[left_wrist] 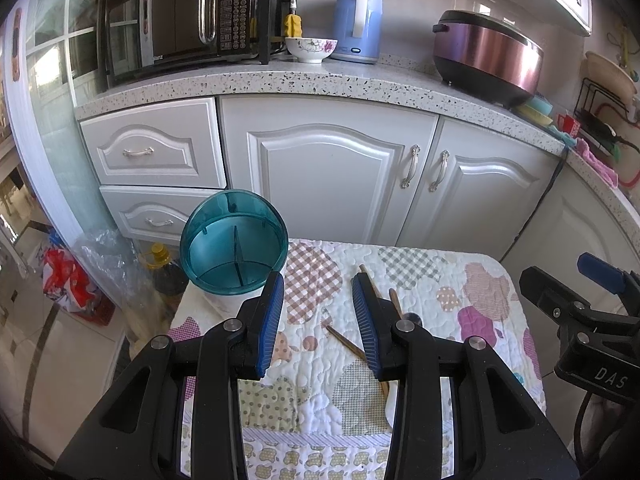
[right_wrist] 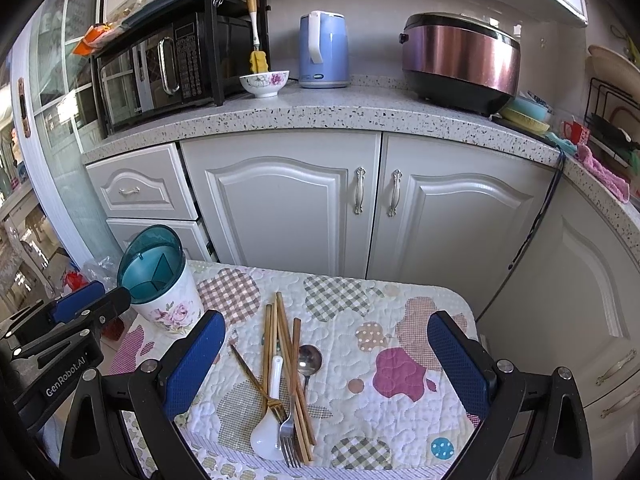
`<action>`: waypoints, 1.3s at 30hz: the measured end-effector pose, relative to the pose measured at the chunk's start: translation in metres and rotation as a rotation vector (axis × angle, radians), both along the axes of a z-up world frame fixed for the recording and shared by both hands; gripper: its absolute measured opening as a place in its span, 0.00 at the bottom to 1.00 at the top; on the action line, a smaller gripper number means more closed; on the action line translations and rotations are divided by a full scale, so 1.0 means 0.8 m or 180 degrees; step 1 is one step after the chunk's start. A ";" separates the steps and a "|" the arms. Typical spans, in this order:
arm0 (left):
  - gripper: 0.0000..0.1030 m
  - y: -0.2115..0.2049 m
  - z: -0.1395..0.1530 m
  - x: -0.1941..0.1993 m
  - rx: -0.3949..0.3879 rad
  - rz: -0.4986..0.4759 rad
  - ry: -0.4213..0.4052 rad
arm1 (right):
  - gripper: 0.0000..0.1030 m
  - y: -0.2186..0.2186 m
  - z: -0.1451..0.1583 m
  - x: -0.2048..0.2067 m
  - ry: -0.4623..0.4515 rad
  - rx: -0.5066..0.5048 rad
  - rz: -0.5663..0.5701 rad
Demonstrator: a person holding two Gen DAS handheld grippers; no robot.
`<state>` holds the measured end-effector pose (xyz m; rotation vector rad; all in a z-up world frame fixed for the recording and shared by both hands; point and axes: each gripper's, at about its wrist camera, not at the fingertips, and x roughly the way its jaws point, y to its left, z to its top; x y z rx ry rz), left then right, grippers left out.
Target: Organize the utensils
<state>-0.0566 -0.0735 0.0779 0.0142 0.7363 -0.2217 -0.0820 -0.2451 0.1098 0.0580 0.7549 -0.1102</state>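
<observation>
- The left gripper is hovering above the desk, which a quilted patchwork cloth is covering; its jaws are spread and holding nothing.
- The right gripper is hovering over the utensil pile, jaws spread wide and empty.
- The wooden chopsticks, white ceramic soup spoon, metal fork, steel spoon and a thin gold-coloured utensil are lying crossed near the front edge of the desk.
- The floral white holder with a teal divided insert is standing at the far left corner, well apart from the pile.
- Judgement: sorting has not begun, as the holder is looking empty.
- Select one item lying on top, such as the fork or soup spoon, so the others are not being dragged.
- Close across the handle, not the bowl or tines.
- Lift straight up, then lower handle-first into one compartment.
</observation>
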 end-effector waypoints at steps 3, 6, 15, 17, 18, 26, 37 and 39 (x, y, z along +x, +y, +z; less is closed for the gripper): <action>0.34 0.002 -0.001 0.000 0.0007 -0.0005 0.0006 | 0.98 0.000 0.000 0.000 -0.0001 0.0003 -0.0005; 0.34 0.002 -0.002 0.001 0.0007 -0.0010 0.0020 | 0.98 -0.002 -0.002 0.002 0.0022 0.0005 -0.0001; 0.34 -0.002 -0.004 0.004 0.0023 -0.0022 0.0043 | 0.98 -0.003 -0.004 0.005 0.0058 -0.0009 0.0014; 0.34 -0.002 -0.004 0.004 0.0025 -0.0021 0.0042 | 0.98 -0.004 -0.005 0.006 0.0063 -0.0012 0.0012; 0.34 -0.002 -0.004 0.005 0.0027 -0.0021 0.0044 | 0.98 -0.004 -0.005 0.006 0.0067 -0.0017 0.0011; 0.34 -0.003 -0.005 0.005 0.0028 -0.0025 0.0052 | 0.98 -0.005 -0.006 0.008 0.0093 -0.0020 0.0032; 0.34 -0.006 -0.009 0.007 0.0036 -0.0033 0.0079 | 0.98 -0.003 -0.009 0.010 0.0128 -0.0023 0.0051; 0.34 -0.007 -0.010 0.007 0.0037 -0.0039 0.0085 | 0.98 -0.003 -0.011 0.010 0.0135 -0.0019 0.0049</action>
